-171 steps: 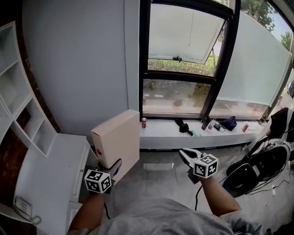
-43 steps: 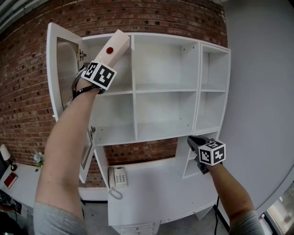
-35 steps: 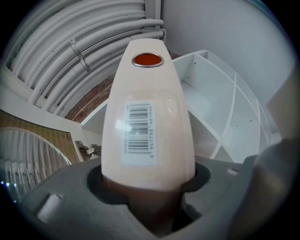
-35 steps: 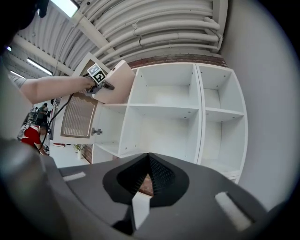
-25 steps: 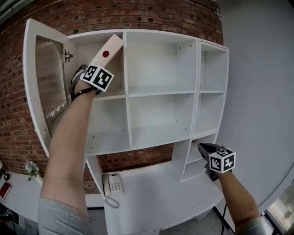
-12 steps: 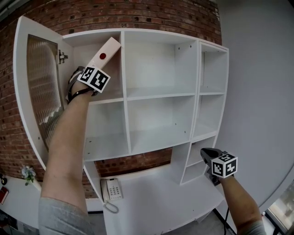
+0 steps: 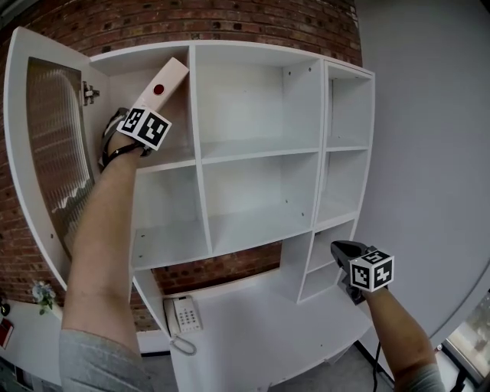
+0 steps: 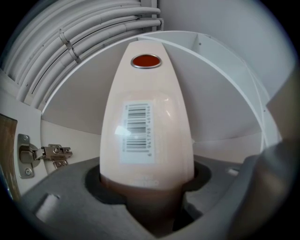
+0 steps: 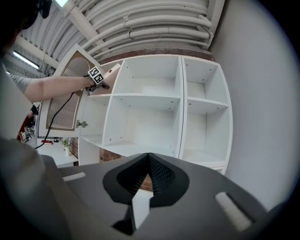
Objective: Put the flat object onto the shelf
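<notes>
The flat object is a cream box [image 7: 166, 79] with a red dot near its top end and a barcode label [image 8: 137, 126]. It stands tilted inside the top-left compartment of the white shelf unit [image 7: 245, 148]. My left gripper [image 7: 138, 112] is raised to that compartment and holds the box's lower end between its jaws [image 8: 147, 186], which are opening. My right gripper [image 7: 338, 247] hangs low at the right, in front of the small lower compartments, with its jaws together and nothing in them [image 9: 148, 162].
The compartment's ribbed-glass door [image 7: 52, 145] stands swung open at the left, its hinge [image 8: 47, 153] close to the gripper. Below the shelves lies a white desk [image 7: 260, 325] with a telephone [image 7: 183, 315]. Behind is a brick wall [image 7: 253, 19], and at the right a grey wall [image 7: 429, 138].
The left gripper has carried the box from low by the window up into the top-left compartment, and over the last second a little deeper. The right gripper stays low at the right.
</notes>
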